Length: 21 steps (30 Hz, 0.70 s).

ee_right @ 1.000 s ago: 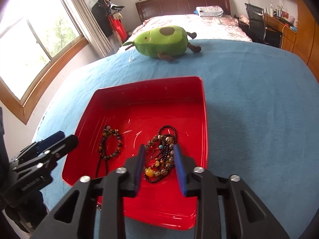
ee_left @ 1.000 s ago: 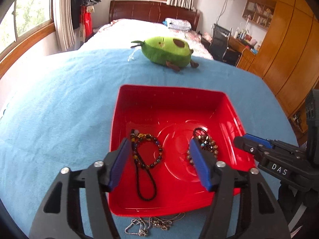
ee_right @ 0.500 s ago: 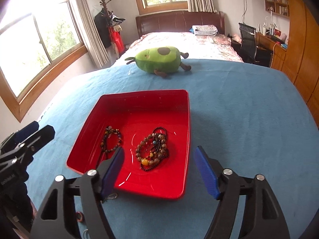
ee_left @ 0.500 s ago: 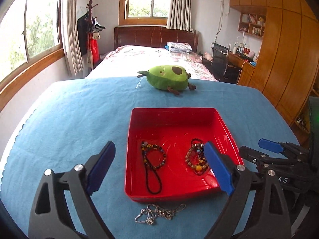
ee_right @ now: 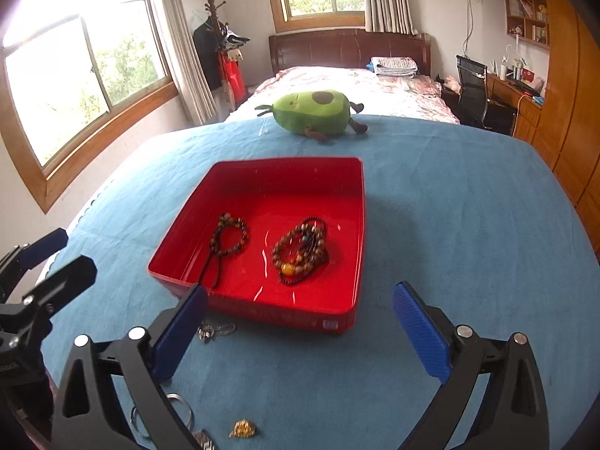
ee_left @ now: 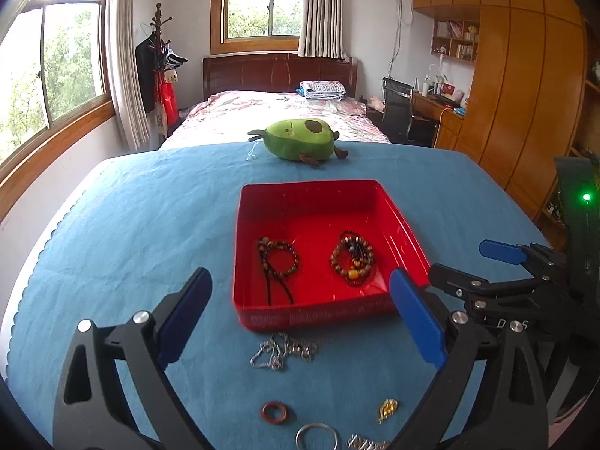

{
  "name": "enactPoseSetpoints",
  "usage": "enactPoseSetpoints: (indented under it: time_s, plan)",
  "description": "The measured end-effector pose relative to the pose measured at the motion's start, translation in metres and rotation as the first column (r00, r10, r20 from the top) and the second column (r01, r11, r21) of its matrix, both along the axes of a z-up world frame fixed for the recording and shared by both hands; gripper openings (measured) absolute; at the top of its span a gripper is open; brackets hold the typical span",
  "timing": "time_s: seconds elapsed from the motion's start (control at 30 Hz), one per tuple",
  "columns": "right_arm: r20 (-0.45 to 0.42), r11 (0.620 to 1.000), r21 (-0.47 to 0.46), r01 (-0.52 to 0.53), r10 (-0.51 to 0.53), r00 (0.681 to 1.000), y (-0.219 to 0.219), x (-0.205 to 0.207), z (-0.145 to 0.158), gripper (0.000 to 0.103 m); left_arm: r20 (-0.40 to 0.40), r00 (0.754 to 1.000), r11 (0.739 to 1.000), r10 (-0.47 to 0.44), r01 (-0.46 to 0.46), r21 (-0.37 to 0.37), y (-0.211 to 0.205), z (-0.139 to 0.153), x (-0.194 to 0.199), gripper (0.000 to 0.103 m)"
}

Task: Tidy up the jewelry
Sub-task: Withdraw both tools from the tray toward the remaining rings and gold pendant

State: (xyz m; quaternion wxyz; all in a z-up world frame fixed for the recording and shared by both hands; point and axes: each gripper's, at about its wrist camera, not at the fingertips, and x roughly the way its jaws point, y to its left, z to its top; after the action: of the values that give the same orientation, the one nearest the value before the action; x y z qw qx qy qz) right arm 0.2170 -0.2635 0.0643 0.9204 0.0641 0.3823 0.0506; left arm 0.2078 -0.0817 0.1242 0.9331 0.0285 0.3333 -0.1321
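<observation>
left gripper [ee_left: 300, 315]: jaws were seen spread wide and opening, with nothing pressed between the pads; only the blue cloth [ee_left: 150, 225] and the chain lay in the gap below.
right gripper [ee_right: 300, 330]: jaws were likewise opening to a wide spread, empty, held above the near wall of the red tray [ee_right: 262, 307].
red tray contents: a dark beaded bracelet with cord [ee_left: 277, 258] was found on the left side, a heap of brown beaded strands [ee_left: 352, 257] on the right.
pieces outside the tray: a silver chain [ee_left: 285, 348] lay just beside the near wall; a reddish ring [ee_left: 275, 411], a metal ring [ee_left: 317, 437], a gold charm [ee_left: 387, 409] and a silver piece [ee_left: 363, 443] lay nearer the cameras.
step judged: the next loose piece was to be picked, probably the chain.
advice: the chain should be pinched at its bunched middle, pads brought low to the cloth, and lifted clear of the wall.
risk: a trailing end could be snagged on the rim.
</observation>
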Motion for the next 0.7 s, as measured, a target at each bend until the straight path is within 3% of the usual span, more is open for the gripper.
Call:
enactPoseSetpoints:
  time_s: [0.17,0.33,0.5,0.7]
  plan:
    - [-0.029,1.000,-0.004,-0.018,0.018,0.999,0.006,-0.016,-0.008,0.099,-0.001,1.000,1.000,-0.009,0.010,0.018,0.003,-0.004,-0.023,0.097]
    - [-0.056,0.999,-0.016,-0.037,0.036,0.998,0.012,-0.037,-0.019,0.099,-0.056,0.998,0.999,-0.029,0.030,0.016,0.015,-0.018,-0.038,0.097]
    - [-0.076,0.998,0.032,-0.061,0.063,0.995,0.011,-0.064,-0.040,0.099,-0.153,0.988,1.000,-0.009,0.011,0.007,0.036,-0.050,-0.049,0.098]
    - [-0.093,0.994,0.047,-0.095,0.099,0.991,0.015,-0.091,-0.061,0.099,-0.288,0.957,0.999,0.016,-0.008,0.031,0.058,-0.093,-0.065,0.098]
